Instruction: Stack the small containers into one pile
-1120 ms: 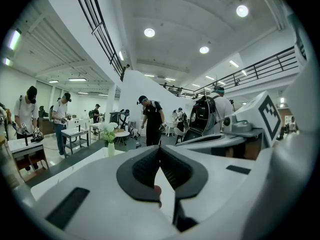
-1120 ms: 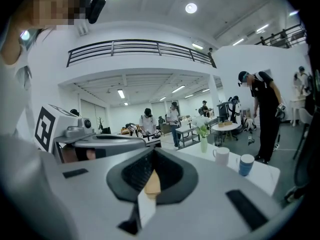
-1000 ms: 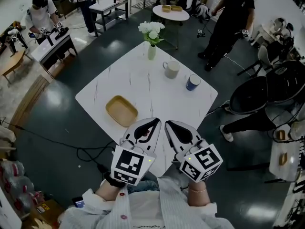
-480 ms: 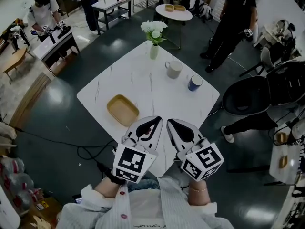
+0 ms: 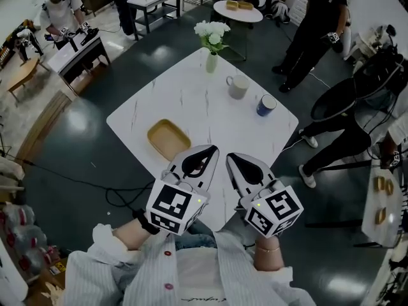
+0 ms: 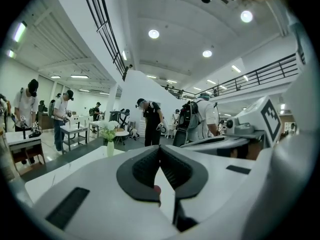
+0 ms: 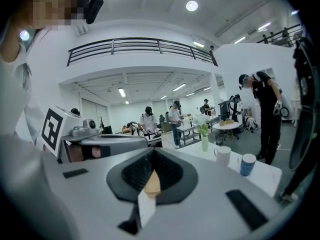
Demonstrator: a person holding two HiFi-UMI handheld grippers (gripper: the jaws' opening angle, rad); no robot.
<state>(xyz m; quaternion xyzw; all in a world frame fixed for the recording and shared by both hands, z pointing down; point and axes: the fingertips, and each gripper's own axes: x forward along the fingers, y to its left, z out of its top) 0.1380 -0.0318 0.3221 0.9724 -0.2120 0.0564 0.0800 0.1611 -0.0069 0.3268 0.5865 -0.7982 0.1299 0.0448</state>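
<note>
A shallow tan tray [image 5: 168, 139] lies on the left part of the white table [image 5: 191, 101]. A white mug [image 5: 238, 87] and a blue cup [image 5: 266, 105] stand apart near the table's far right edge. My left gripper [image 5: 212, 150] and right gripper [image 5: 230, 156] hover side by side over the near corner, both shut with nothing held. In the right gripper view the white mug [image 7: 221, 155] and blue cup [image 7: 247, 164] stand ahead to the right, and the tan tray [image 7: 152, 183] shows through the gap below the right gripper [image 7: 152, 152] tips. The left gripper [image 6: 160, 148] points across the table.
A vase of white flowers [image 5: 211, 55] stands at the table's far corner, and the same vase [image 6: 110, 148] shows in the left gripper view. People stand around other tables beyond. A person's legs and a black chair [image 5: 338, 101] are close to the right edge.
Both grippers stay shut and keep almost the same place over the near corner. The head view has shifted slightly, and the person at the right has moved.
</note>
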